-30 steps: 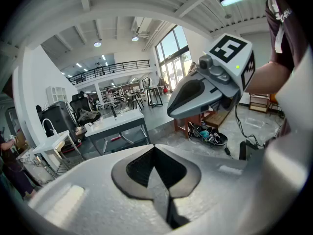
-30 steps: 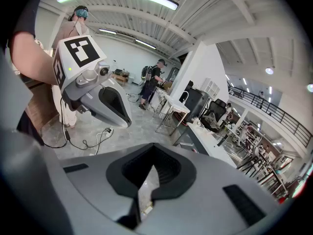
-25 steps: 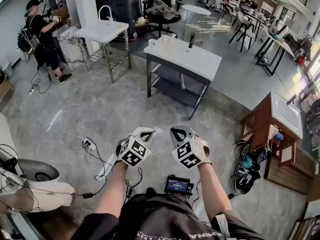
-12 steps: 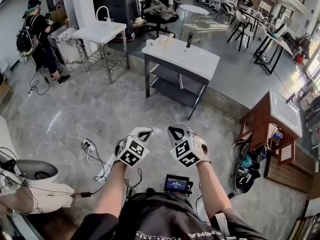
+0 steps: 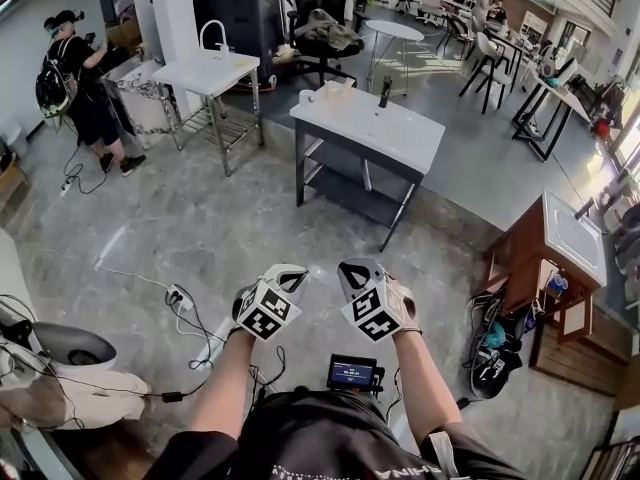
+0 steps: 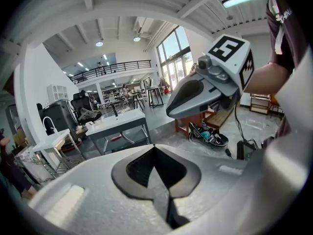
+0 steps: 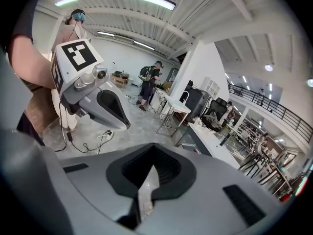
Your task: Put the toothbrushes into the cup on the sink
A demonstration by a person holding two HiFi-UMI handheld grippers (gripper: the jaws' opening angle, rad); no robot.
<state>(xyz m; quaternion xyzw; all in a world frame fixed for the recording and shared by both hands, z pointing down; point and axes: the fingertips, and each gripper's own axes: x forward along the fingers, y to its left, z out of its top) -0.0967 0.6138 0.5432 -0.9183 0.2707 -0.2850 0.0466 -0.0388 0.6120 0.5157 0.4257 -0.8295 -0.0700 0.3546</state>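
My left gripper (image 5: 288, 278) and right gripper (image 5: 350, 272) hang side by side in front of my body, above the stone floor, both shut and holding nothing. In the left gripper view its jaws (image 6: 155, 153) meet in a closed slit, and the right gripper (image 6: 205, 89) shows beside them. The right gripper view shows closed jaws (image 7: 149, 173) and the left gripper (image 7: 105, 106). Far ahead stands a white sink table (image 5: 400, 133) on a dark frame, with a small white cup-like thing (image 5: 307, 96) and a dark upright item (image 5: 384, 91) on it. No toothbrush can be made out.
A second white sink table with a tap (image 5: 210, 68) stands at the back left, near a person with a backpack (image 5: 75, 78). A wooden cabinet with a basin (image 5: 560, 243) and a bag (image 5: 495, 343) are at the right. Cables (image 5: 180, 296) cross the floor by a white fixture (image 5: 70, 353).
The head view has shifted a little, so the tables sit slightly lower in the picture. Both grippers stay side by side and shut.
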